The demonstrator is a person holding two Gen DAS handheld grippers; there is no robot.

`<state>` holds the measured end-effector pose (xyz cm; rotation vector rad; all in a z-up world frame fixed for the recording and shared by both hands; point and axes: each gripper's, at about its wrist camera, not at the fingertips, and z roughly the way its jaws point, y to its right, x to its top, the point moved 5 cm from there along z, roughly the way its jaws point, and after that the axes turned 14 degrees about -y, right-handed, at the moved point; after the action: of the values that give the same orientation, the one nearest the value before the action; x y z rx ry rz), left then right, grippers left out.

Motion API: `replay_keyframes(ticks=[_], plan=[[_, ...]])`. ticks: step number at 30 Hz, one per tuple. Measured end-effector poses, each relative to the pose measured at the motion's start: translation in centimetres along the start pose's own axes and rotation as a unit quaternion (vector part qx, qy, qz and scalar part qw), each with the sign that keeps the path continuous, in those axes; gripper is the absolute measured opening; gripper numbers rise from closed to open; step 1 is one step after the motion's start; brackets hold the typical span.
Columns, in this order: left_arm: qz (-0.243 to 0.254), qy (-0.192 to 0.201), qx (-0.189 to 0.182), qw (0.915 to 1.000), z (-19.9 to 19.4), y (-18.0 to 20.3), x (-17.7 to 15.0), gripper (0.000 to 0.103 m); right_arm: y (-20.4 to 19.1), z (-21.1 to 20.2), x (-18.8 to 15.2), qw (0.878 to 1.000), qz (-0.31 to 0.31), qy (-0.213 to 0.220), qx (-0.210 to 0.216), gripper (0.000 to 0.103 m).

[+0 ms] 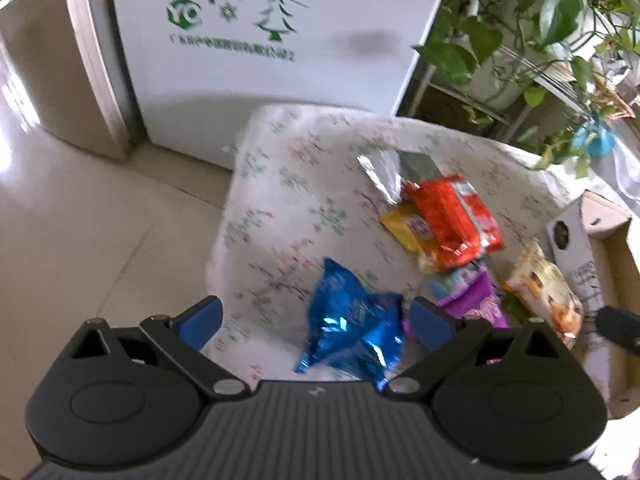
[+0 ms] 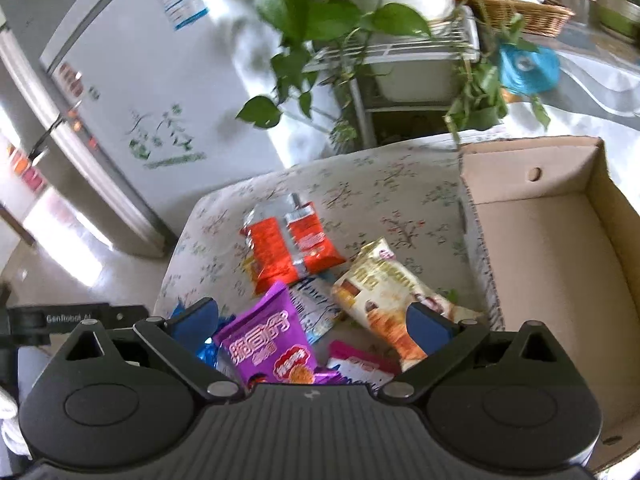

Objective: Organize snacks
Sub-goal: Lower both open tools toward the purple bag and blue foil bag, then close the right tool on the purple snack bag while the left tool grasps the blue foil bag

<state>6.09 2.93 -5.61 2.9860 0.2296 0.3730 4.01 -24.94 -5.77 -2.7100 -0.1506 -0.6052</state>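
Several snack packs lie on a floral-clothed table (image 1: 288, 184). In the left wrist view my left gripper (image 1: 318, 322) is open, its jaws wide on either side of a blue foil pack (image 1: 352, 324) without closing on it. A red pack (image 1: 452, 220), a yellow pack (image 1: 404, 226), a silver pack (image 1: 382, 174), a purple pack (image 1: 476, 300) and a beige pack (image 1: 548, 292) lie beyond. In the right wrist view my right gripper (image 2: 312, 326) is open above the purple pack (image 2: 268, 344), with the beige pack (image 2: 384, 288) and red pack (image 2: 288, 248) ahead.
An open cardboard box (image 2: 560, 264) stands at the table's right edge, with nothing in the part I see. A white fridge (image 1: 260, 40) stands behind the table. Potted plants on a rack (image 2: 360, 40) stand at the back right. Tiled floor (image 1: 80, 220) lies left.
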Motion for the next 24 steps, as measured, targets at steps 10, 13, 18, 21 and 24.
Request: replay_keyframes(ticks=[10, 13, 18, 21, 24], plan=[[0.010, -0.017, 0.000, 0.9998, 2.3, 1.4, -0.3, 0.099, -2.4, 3.1, -1.8, 0.997, -0.061, -0.037, -0.002, 0.100], [0.015, -0.016, 0.007, 0.9997, 2.9, 1.7, -0.2, 0.099, -2.8, 4.1, -2.3, 0.996, -0.072, -0.050, -0.014, 0.100], [0.025, -0.023, 0.019, 0.9992, 4.3, 2.2, 0.0, 0.099, -3.5, 5.6, -2.8, 0.994, -0.090, -0.056, -0.034, 0.100], [0.029, -0.030, 0.021, 0.9989, 5.2, 2.5, 0.0, 0.099, -4.0, 6.3, -2.7, 0.992, -0.102, -0.054, -0.046, 0.100], [0.036, -0.035, 0.020, 0.9985, 5.8, 2.6, 0.0, 0.099, -4.3, 7.3, -2.7, 0.990, -0.113, -0.059, -0.060, 0.100]])
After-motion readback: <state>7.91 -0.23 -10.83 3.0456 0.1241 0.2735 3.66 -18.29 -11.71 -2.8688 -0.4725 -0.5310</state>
